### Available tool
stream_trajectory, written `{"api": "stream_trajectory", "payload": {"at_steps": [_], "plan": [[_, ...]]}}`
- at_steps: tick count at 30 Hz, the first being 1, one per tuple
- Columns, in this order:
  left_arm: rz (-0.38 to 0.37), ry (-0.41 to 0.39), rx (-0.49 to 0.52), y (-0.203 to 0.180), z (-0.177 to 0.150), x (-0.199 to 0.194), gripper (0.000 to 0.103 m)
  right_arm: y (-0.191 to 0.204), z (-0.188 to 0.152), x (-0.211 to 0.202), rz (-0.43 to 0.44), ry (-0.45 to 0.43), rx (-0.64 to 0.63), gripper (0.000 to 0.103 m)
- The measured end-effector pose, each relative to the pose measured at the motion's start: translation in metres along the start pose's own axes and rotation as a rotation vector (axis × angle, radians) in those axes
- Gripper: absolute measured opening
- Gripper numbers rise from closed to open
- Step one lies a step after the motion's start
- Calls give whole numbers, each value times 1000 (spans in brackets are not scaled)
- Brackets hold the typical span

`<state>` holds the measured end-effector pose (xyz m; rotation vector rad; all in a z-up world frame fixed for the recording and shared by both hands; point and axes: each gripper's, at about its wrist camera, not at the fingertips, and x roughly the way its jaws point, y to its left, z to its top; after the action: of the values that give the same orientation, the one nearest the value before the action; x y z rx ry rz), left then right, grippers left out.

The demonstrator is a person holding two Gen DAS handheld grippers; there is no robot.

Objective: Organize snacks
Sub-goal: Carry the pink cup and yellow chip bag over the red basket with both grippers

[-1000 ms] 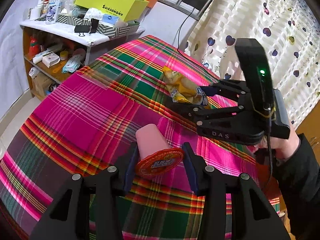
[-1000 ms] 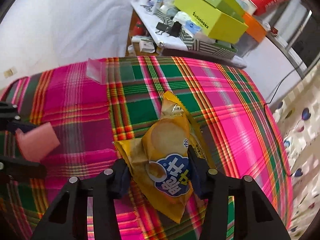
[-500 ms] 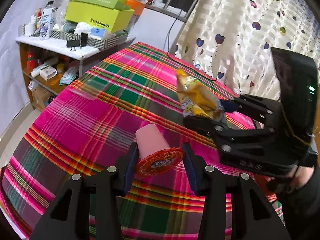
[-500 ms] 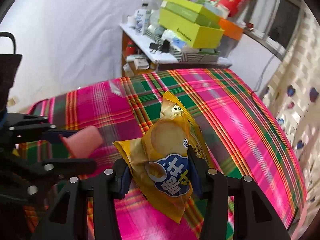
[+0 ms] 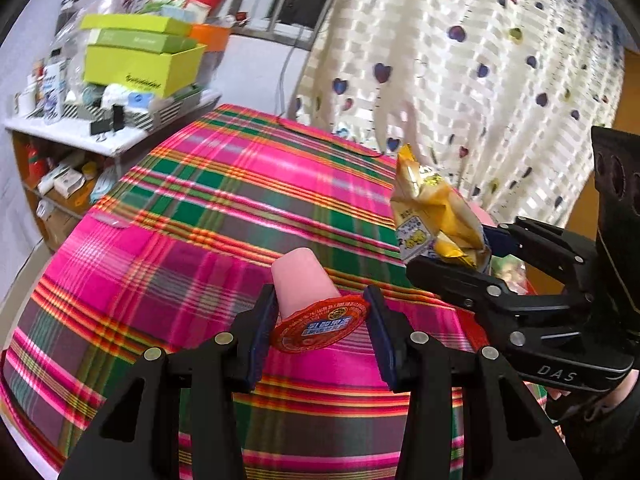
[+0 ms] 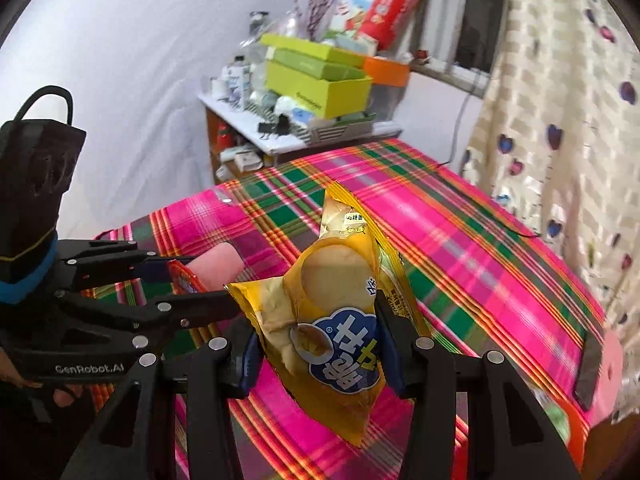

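My left gripper [image 5: 320,320] is shut on a pink jelly cup [image 5: 308,292] with a red foil lid, held above the plaid tablecloth [image 5: 200,220]. My right gripper [image 6: 320,344] is shut on a yellow snack packet [image 6: 340,312] with a blue logo, also lifted off the cloth. In the left wrist view the right gripper [image 5: 460,256] and its packet [image 5: 432,216] are at the right. In the right wrist view the left gripper [image 6: 176,276] and pink cup [image 6: 218,266] are at the left.
A cluttered white shelf [image 5: 80,136] with yellow-green boxes [image 5: 140,64] stands beyond the table's far left corner. A heart-patterned curtain [image 5: 480,80] hangs behind. A dark phone-like slab [image 6: 586,364] lies at the table's right edge, with something orange and green [image 6: 560,420] nearby.
Both grippers have risen and tilted up with their snacks; the table looks lower and farther. The right gripper has drawn closer to the left one. Both grips are unchanged.
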<state>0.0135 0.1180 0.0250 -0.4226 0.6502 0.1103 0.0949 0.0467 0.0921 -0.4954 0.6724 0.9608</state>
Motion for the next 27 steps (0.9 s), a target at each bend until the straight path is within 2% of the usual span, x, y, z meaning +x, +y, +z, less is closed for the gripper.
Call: {"api": "stream_trajectory", "payload": {"at_steps": [16,27], "plan": [[-144,41,168,-99,-7,10,45,-58,-68,-88,-159,-44,187,47],[-221,82,262,-152,-10,19,45,-106,-119,-137,-273,-64,316,47]]}}
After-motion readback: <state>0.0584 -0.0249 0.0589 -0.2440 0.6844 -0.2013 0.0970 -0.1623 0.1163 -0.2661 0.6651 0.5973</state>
